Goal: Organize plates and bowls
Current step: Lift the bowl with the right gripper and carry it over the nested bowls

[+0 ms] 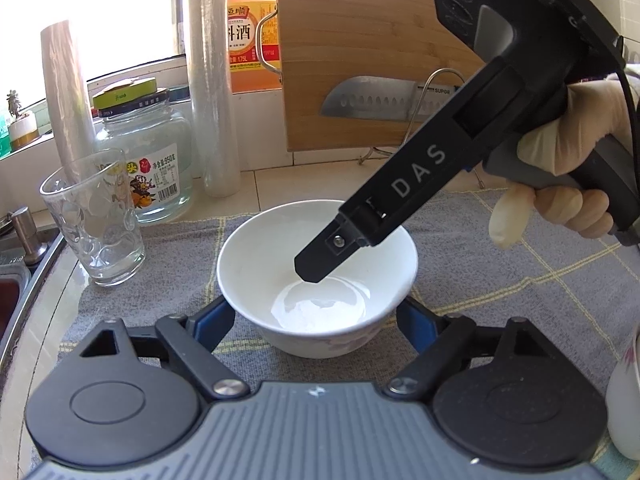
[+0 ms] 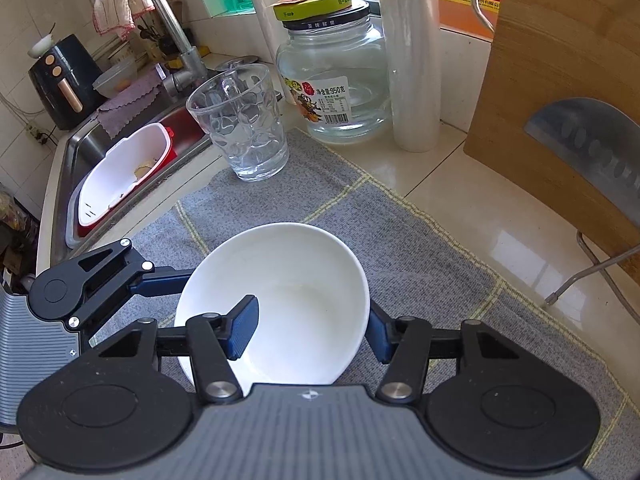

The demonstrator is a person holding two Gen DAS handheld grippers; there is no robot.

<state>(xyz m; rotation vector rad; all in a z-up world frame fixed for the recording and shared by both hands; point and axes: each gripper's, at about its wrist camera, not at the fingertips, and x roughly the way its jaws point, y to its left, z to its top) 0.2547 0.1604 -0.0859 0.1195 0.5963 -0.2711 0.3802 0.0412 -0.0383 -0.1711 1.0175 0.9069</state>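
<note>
A white bowl (image 1: 316,280) (image 2: 280,300) stands upright on a grey checked mat (image 1: 500,280). My left gripper (image 1: 316,316) has its blue pads (image 1: 218,320) against the bowl's lower sides, one on each flank. In the right wrist view its near finger (image 2: 160,282) touches the bowl's left wall. My right gripper (image 2: 312,330) straddles the bowl's wall, with one finger (image 2: 244,328) inside and the other outside the rim. A gloved hand (image 1: 560,184) holds it, and its inner finger (image 1: 320,256) reaches close to the bowl's bottom. The bowl hides its outer finger in the left wrist view.
An empty glass tumbler (image 2: 240,124), a lidded glass jar (image 2: 336,80) and tall film rolls (image 2: 412,60) stand behind the mat. A wooden board with a knife (image 1: 372,100) leans at the back right. The sink (image 2: 120,168) lies left. Another white dish (image 1: 624,400) shows at the right edge.
</note>
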